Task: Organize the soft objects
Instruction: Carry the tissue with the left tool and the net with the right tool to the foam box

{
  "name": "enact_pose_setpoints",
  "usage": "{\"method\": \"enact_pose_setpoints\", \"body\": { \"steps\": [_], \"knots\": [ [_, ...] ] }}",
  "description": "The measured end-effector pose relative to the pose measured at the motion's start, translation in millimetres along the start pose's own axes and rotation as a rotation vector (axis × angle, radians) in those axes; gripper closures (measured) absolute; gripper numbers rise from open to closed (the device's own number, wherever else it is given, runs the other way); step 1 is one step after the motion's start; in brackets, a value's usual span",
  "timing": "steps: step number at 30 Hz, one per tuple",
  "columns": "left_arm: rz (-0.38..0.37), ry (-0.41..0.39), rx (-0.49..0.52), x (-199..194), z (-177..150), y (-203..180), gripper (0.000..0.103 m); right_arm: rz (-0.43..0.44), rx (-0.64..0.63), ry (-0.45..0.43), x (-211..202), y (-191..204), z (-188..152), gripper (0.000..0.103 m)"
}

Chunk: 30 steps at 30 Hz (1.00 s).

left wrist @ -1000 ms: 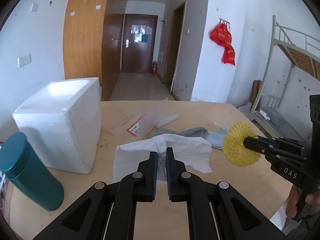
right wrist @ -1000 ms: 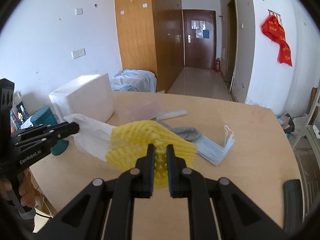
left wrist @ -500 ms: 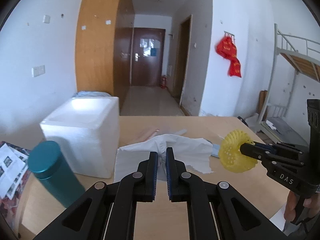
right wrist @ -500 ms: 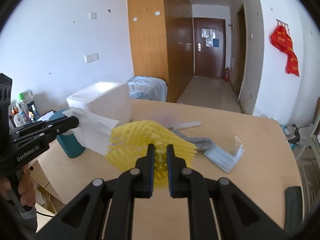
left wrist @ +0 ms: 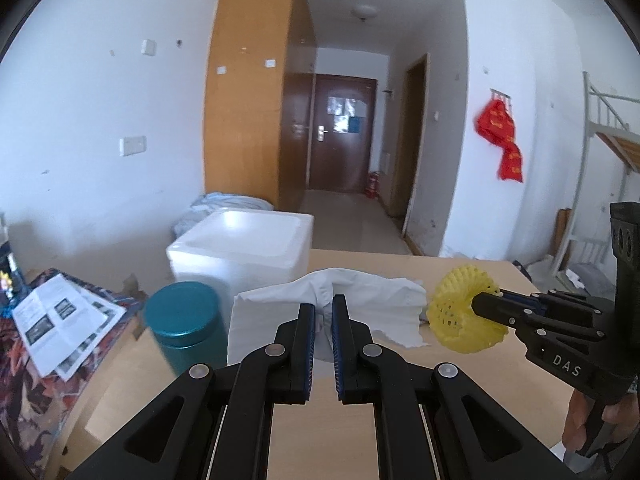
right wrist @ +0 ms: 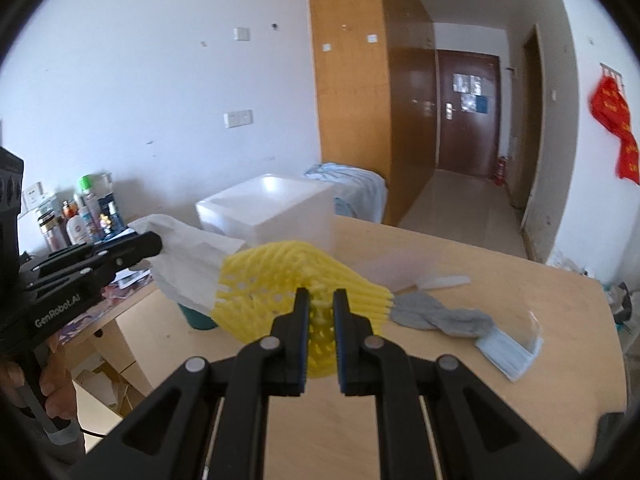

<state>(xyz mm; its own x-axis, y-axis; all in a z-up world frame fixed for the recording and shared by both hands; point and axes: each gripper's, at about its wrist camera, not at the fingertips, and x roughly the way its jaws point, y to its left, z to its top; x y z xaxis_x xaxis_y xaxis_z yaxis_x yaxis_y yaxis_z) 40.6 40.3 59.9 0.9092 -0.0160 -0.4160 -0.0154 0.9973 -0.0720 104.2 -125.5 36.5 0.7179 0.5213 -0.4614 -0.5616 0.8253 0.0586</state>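
Both tongs, left (left wrist: 324, 312) clenching the tissue (left wrist: 372, 308) and right (right wrist: 320, 308) the yellow foam net (right wrist: 276, 284), have risen toward the white foam box (left wrist: 248, 248).

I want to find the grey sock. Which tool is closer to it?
Right. The right tool, shut on the yellow foam net, hangs just beside the grey sock. The left tool, holding the white tissue, is farther off.

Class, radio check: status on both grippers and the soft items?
Left gripper shut on white tissue. Right gripper shut on yellow foam net. Foam box ahead, nothing blocking.
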Motion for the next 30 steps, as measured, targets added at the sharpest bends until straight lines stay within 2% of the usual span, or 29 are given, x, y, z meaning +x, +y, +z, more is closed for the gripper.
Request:
{"method": "enact_pose_setpoints", "body": {
  "steps": [11, 30],
  "knots": [
    [0.075, -0.009, -0.045, -11, 2, 29, 0.094, 0.069, -0.038, -0.005, 14, 28, 15, 0.089],
    [0.127, -0.088, -0.040, 25, 63, 56, 0.094, 0.044, -0.085, -0.050, 42, 33, 76, 0.089]
  ]
}}
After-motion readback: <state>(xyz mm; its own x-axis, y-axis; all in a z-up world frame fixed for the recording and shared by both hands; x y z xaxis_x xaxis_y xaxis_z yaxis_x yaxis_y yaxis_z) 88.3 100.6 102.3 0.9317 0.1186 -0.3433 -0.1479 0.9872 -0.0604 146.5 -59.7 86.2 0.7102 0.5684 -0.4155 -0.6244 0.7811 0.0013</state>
